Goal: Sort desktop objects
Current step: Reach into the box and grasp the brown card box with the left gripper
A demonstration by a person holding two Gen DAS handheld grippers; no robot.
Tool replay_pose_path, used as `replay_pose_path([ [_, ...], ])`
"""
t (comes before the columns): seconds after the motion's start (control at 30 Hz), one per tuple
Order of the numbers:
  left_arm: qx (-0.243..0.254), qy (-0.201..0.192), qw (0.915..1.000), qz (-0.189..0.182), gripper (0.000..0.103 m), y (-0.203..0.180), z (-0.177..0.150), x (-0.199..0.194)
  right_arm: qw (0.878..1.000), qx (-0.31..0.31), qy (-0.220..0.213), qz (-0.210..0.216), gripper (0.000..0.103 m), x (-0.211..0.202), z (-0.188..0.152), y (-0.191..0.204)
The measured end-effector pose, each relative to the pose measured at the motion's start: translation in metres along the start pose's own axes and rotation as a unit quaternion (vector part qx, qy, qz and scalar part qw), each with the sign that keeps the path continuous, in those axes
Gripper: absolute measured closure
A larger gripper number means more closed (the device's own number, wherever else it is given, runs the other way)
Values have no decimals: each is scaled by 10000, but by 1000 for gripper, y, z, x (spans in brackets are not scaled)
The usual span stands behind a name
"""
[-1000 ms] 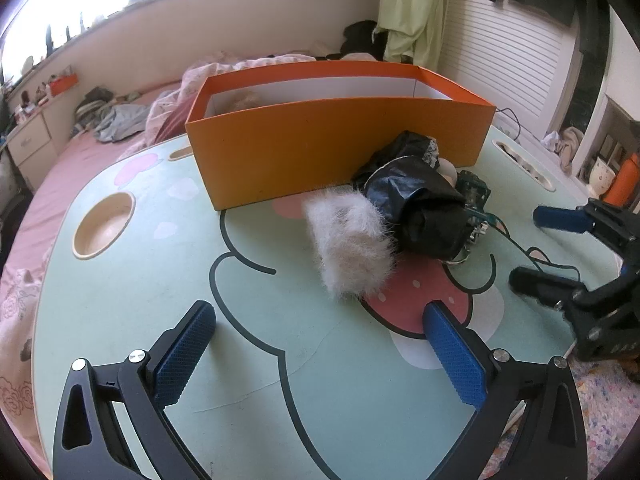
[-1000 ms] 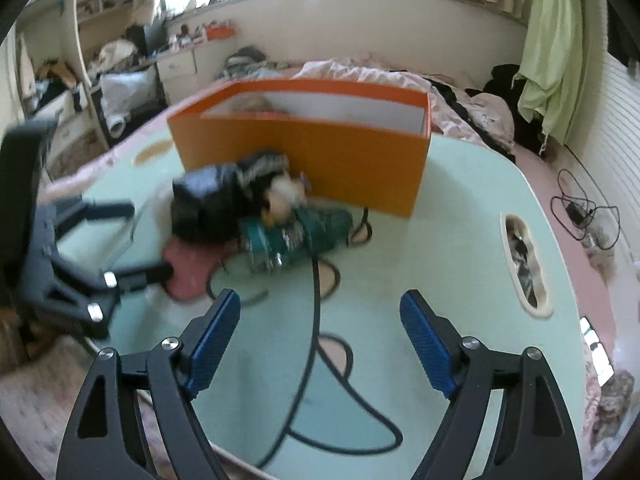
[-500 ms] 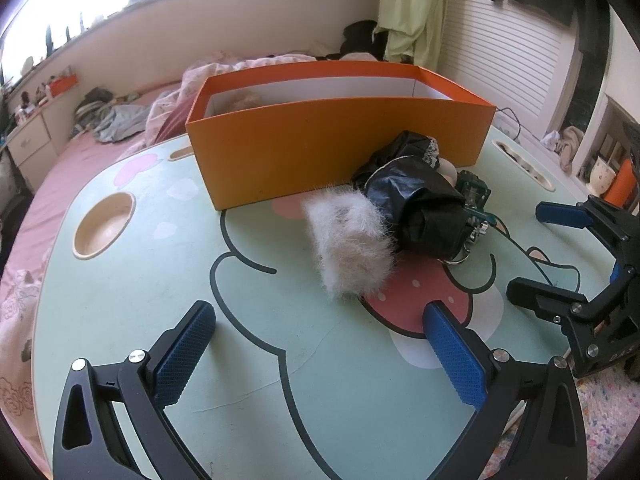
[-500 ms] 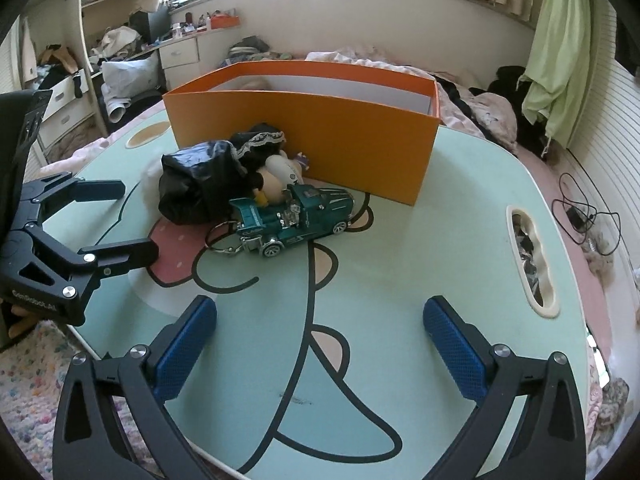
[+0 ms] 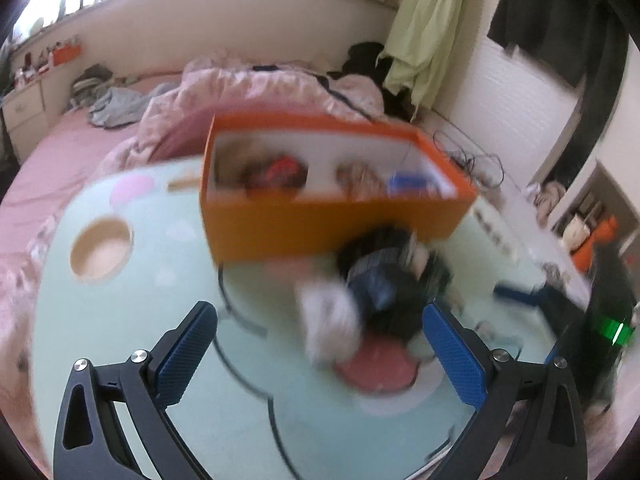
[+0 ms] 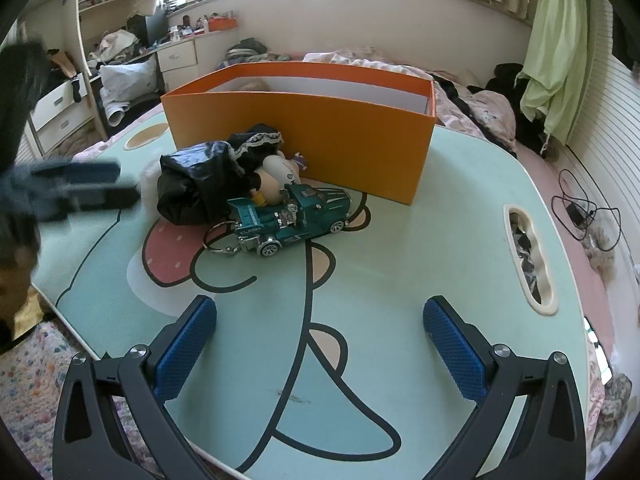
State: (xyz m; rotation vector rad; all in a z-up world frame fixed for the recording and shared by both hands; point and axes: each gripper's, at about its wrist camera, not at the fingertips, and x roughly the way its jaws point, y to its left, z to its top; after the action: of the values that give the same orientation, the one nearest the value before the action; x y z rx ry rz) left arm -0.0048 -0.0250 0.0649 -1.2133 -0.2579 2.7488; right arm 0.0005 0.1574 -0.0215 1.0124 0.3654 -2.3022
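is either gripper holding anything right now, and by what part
Nothing is held. The left gripper and right gripper are both open and empty; the toy truck lies untouched on the table.

One orange box (image 6: 304,136), one toy truck (image 6: 292,216), one black bag (image 6: 192,184).

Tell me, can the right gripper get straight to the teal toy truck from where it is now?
Probably yes. The right gripper is open, and only bare table lies between its fingers and the teal toy truck. The black bag sits behind the truck, not in the way.
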Motion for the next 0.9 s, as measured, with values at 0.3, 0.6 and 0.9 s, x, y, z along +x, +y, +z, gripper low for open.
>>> replay_pose_path([
  [0.3, -249, 851, 9956, -301, 9, -27, 102, 41, 10000, 3, -3, 6, 0, -1, 0, -2],
  [0.6, -960, 2028, 9745, 26, 47, -29, 116, 139, 10000, 6, -8, 12, 0, -1, 0, -2],
  [0.9, -1107, 2158, 9699, 213, 48, -38, 119, 172, 10000, 8, -18, 17, 0, -2, 0, 0],
])
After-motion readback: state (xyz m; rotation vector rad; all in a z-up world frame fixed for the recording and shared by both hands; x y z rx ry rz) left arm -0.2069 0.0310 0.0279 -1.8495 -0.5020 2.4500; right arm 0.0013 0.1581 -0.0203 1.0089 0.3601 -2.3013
